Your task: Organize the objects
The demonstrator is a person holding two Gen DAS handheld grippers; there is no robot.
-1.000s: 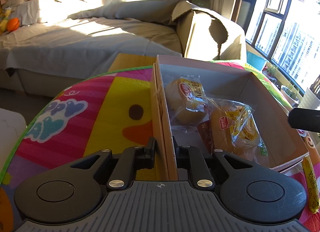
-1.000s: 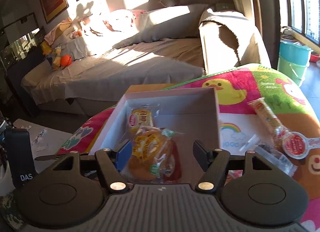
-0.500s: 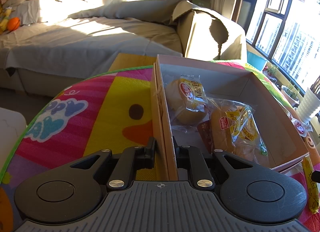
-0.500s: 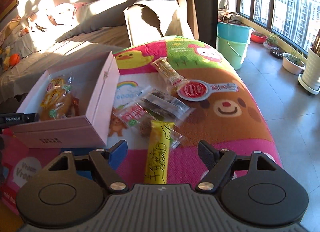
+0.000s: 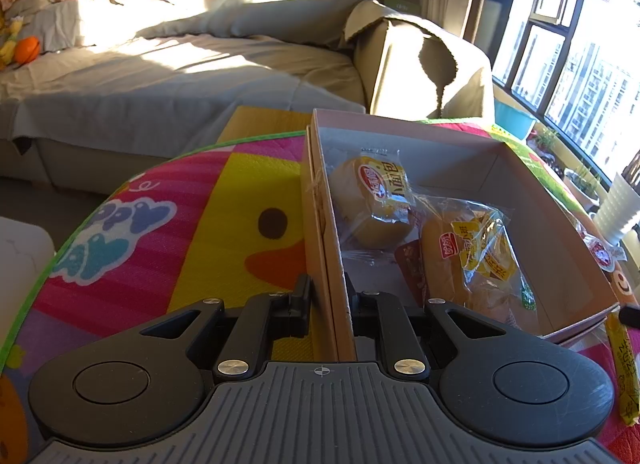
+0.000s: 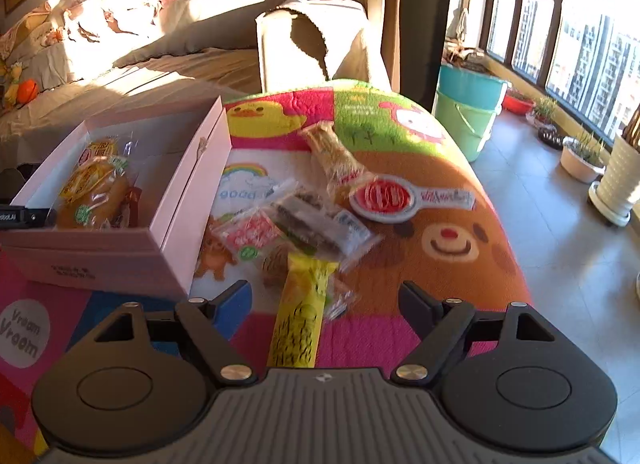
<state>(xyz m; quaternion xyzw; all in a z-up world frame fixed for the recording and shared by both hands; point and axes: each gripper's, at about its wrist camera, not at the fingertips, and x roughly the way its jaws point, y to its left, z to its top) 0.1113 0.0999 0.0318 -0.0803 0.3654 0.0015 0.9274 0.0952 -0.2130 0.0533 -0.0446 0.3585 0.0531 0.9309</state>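
A: Pink box [image 6: 120, 248] — open-topped, sits at the left part of the cartoon play mat [image 6: 440, 224], near its front edge. Two wrapped buns inside: one with a red-and-yellow label [image 5: 374, 200] toward the far wall, a second bun in crinkled clear wrap [image 5: 472, 260] nearer the front.

B: Left gripper [image 5: 326, 296]?

A: Clamped on the box's side wall, one finger outside, one finger inside. Wall stands upright between the pads.

B: Right gripper [image 6: 326, 298]?

A: Jaws wide and opening. A yellow snack stick [image 6: 300, 316] lies on the mat between the fingers, lengthwise; neither pad touches it.

B: Around the stick?

A: Loose snacks piled just beyond its far end, right of the box: a clear packet with a red label [image 6: 248, 234], a dark-filled clear packet [image 6: 316, 224] overlapping it, a long tan wrapped roll [image 6: 332, 156] angled away, and a red round-headed packet with a white handle-like tail [image 6: 404, 198] beside the roll's near end.

B: Beyond the mat?

A: Sunlit sofa [image 5: 180, 76] behind; stacked teal and green buckets [image 6: 468, 112] on the tiled floor at right, by the windows.
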